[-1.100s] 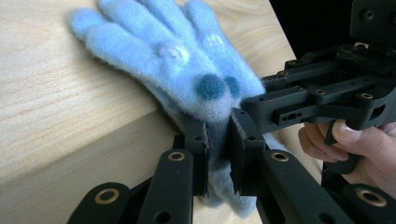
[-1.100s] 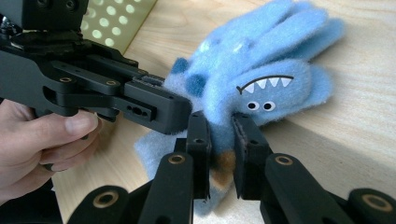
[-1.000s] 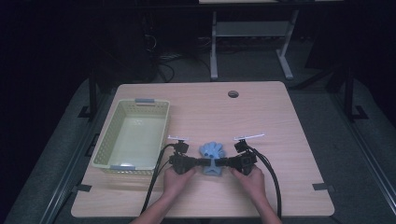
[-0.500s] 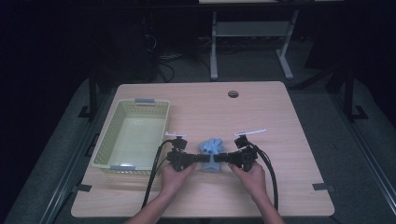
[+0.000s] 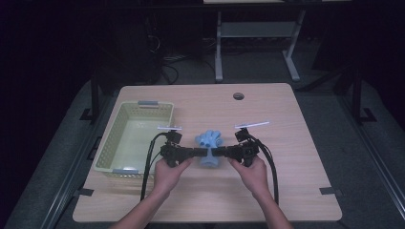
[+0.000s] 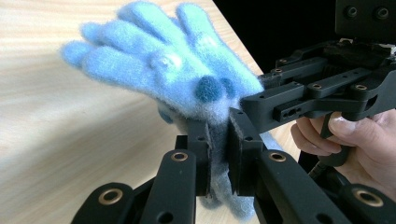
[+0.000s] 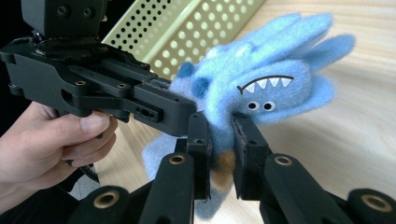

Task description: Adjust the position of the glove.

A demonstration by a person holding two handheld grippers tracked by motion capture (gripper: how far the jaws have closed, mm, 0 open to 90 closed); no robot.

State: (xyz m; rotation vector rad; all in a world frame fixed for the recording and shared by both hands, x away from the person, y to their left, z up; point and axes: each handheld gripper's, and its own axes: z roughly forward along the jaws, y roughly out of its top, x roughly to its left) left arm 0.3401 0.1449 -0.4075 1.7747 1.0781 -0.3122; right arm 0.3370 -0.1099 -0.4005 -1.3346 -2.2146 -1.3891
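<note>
Glove (image 5: 208, 141), fuzzy blue w/ a monster face (teeth, two eyes), was held between both tools near the front-centre of the desk (image 5: 296, 157), just right of the pale green basket (image 5: 131, 138). Left gripper (image 5: 198, 152) had its jaws narrow, clamped on the cuff end; its own view showed fabric pinched flat between the two pads, fingers of the glove splaying up and away. Right gripper (image 5: 218, 152) was likewise closed on the glove from the opposite side, w/ a brown patch of fabric visible low between its jaws in the right gripper view. Jaw tips of the two tools sat v. close together, nearly touching, approx. over the same part of the cuff. Whether the glove rested on the desk or hung just clear could not be told from the high view.

Risks, as judged:
- Both grips sat on the same small bunch of pile fabric; a pull apart could slip one grip, since plush compresses and slides.
- Opposed tools so near each other could knock jaws on any twist.
- If one side let go early, the glove would swing from the other and could drop short of the basket, landing on its rim or the desk.
- Loose glove fingers could snag the basket's perforated wall.
</note>
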